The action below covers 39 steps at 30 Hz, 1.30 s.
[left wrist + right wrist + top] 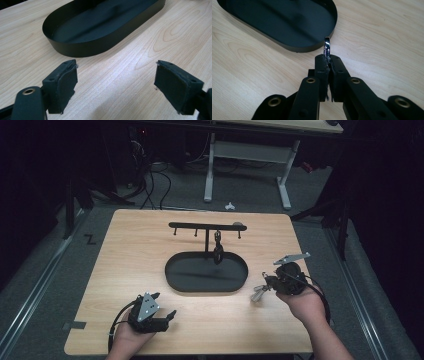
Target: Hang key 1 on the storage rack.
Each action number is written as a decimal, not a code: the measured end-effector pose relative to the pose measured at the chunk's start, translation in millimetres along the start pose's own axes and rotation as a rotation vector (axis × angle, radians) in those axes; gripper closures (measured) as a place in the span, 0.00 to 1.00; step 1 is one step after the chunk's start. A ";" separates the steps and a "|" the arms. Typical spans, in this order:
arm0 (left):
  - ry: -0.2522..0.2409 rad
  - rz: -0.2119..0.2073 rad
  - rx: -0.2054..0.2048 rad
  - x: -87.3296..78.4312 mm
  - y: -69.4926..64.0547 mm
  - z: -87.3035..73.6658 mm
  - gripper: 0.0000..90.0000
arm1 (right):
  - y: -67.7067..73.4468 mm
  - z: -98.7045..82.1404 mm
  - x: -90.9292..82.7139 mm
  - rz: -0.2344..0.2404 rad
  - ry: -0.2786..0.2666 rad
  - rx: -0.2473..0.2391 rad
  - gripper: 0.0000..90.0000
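Note:
A black oval tray (175,275) sits mid-table, and a T-shaped rack (200,225) with small hooks rises from it. A dark item (218,251) hangs from one hook. My right gripper (267,283), right of the tray, is shut on a thin shiny metal ring (327,46) that sticks out past the pads; its silver end (258,293) dangles above the wood. In the right gripper view the gripper (328,59) points at the tray's rim (312,47). My left gripper (165,306) rests near the front edge, open and with nothing in it. Its pads (63,82) face the tray (82,47).
The wooden table (125,255) is bare around the tray. Beyond its far edge stands a white desk frame (210,170) with cables on the floor. A strip of grey tape (75,325) lies at the front left corner.

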<state>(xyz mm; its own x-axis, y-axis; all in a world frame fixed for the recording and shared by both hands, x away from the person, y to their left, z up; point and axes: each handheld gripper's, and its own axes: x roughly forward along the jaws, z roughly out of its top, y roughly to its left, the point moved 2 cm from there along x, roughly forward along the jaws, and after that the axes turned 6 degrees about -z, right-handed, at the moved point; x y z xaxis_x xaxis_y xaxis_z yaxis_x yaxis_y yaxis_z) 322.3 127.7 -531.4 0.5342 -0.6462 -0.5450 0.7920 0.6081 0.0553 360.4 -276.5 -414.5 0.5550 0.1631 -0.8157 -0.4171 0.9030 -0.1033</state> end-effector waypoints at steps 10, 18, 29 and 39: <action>-0.004 0.001 -0.001 -0.2 0.2 -0.1 0.21 | 1.3 6.8 -1.9 -0.004 -0.007 -0.005 0.96; -0.003 0.000 0.000 -0.1 0.1 0.1 0.21 | 4.7 23.2 -8.2 0.005 -0.037 -0.007 0.96; -0.005 0.005 -0.004 -3.9 1.0 -2.1 0.21 | 16.9 56.0 -4.6 0.017 -0.071 -0.042 0.96; -0.007 0.016 -0.009 -6.4 2.6 -4.4 0.21 | 25.1 81.7 4.0 0.031 -0.089 -0.051 0.96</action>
<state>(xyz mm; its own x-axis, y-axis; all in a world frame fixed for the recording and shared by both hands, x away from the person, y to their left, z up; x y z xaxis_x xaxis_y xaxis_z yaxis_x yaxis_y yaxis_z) 319.6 135.5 -531.4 0.5489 -0.6392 -0.5386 0.7804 0.6228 0.0563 410.9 -220.7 -373.9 0.6019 0.2275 -0.7655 -0.4698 0.8760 -0.1090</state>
